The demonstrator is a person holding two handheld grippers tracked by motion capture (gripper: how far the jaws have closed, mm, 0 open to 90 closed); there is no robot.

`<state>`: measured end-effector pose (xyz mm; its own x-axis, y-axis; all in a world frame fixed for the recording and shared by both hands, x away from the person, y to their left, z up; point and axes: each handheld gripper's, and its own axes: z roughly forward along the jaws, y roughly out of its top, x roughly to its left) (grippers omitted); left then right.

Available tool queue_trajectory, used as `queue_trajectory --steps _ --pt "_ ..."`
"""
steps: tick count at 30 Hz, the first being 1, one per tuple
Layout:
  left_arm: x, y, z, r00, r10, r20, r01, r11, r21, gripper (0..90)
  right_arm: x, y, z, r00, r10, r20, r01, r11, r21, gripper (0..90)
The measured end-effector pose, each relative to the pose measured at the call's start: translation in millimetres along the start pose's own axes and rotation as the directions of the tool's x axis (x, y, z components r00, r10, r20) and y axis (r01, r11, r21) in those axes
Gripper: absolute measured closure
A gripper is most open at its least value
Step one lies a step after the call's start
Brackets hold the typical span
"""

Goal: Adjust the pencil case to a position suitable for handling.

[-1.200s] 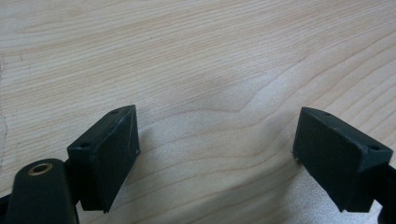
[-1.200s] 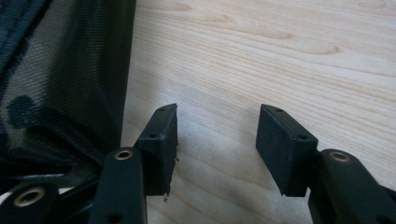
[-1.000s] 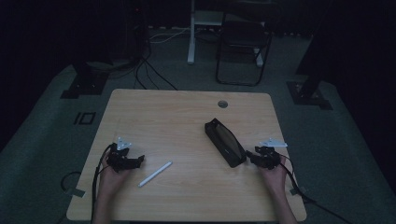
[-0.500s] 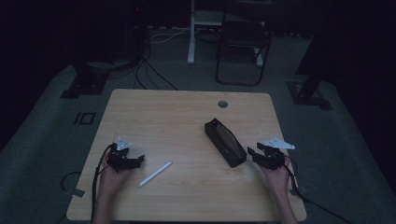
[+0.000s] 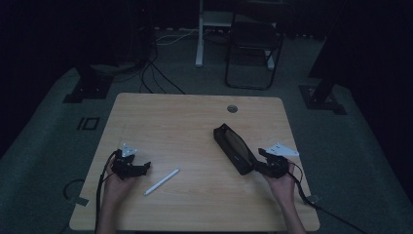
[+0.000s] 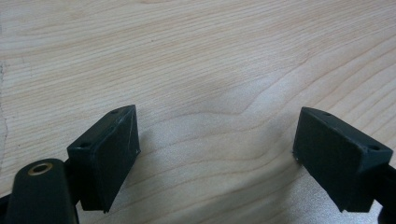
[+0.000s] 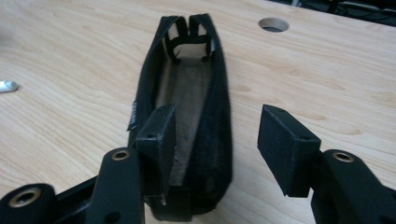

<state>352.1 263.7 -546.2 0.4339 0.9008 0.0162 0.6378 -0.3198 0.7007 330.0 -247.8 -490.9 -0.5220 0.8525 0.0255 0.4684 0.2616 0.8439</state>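
Observation:
An unzipped black pencil case (image 5: 233, 145) lies slantwise on the right half of the wooden table (image 5: 185, 122), its brown lining (image 7: 187, 88) showing. My right gripper (image 5: 256, 166) hovers at its near end, open. Its jaws have just been opening; the left pad (image 7: 159, 135) is over the case's inside and the right pad (image 7: 285, 144) is over bare wood, neither pressing on the case. A white pen (image 5: 161, 181) lies left of centre. My left gripper (image 5: 145, 167) rests beside the pen's left, jaws wide open (image 6: 217, 114) over bare wood with nothing between them.
A round cable hole (image 5: 232, 108) sits at the table's far edge, beyond the case. A dark folding chair (image 5: 253, 48) and black stand bases (image 5: 87, 87) stand on the grey floor behind the table. A cable (image 5: 316, 204) trails off the table's right corner.
The right gripper has lifted slightly at the case's near end. The left gripper, the pen and the case have not moved.

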Motion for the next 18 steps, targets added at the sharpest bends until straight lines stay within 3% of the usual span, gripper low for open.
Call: queue_trajectory --steps 7,18 --pt "0.0 0.1 0.1 1.0 0.0 0.0 0.0 1.0 0.0 14.9 0.0 -4.9 9.9 1.0 0.003 -0.009 -0.003 0.999 0.034 47.5" --pt "0.3 0.4 0.4 1.0 0.002 0.0 -0.002 1.0 0.0 14.9 2.9 -7.2 17.3 0.9991 -0.007 -0.042 0.01 0.998 0.068 61.3"
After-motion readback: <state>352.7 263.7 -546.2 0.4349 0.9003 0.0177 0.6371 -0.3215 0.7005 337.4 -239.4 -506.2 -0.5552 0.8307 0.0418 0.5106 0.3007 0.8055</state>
